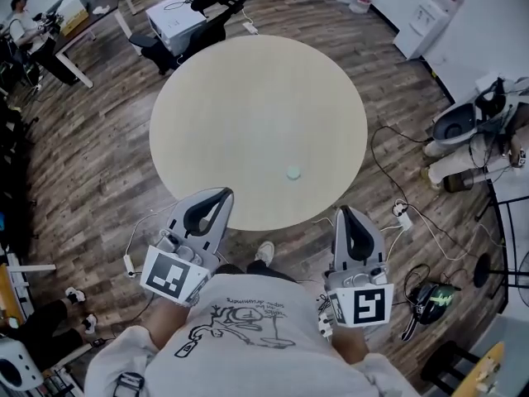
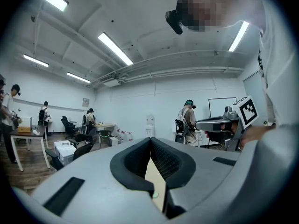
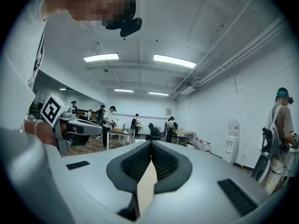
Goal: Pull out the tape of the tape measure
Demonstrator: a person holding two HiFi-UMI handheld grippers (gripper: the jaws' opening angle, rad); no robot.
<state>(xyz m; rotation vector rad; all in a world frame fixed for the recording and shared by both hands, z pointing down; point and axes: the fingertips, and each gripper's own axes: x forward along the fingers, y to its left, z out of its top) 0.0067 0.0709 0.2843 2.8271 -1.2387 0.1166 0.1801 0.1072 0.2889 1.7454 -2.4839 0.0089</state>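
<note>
Low and right of centre on the bench (image 1: 248, 98) lies the tape measure (image 1: 293, 173), a small pale round case. No long axis shows, and its tab is too small to find. My left gripper (image 1: 212, 197) and right gripper (image 1: 345, 213) hang near the bench's lower rim, jaws pressed together, empty. I'd open both, pin the case, then pull the tab straight.

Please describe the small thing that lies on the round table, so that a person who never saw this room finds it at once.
Start from the big round light-wood table in the middle of the head view. On its near half, slightly right of centre, lies a small round pale-green object, probably the tape measure. It is the only thing on the tabletop.
</note>
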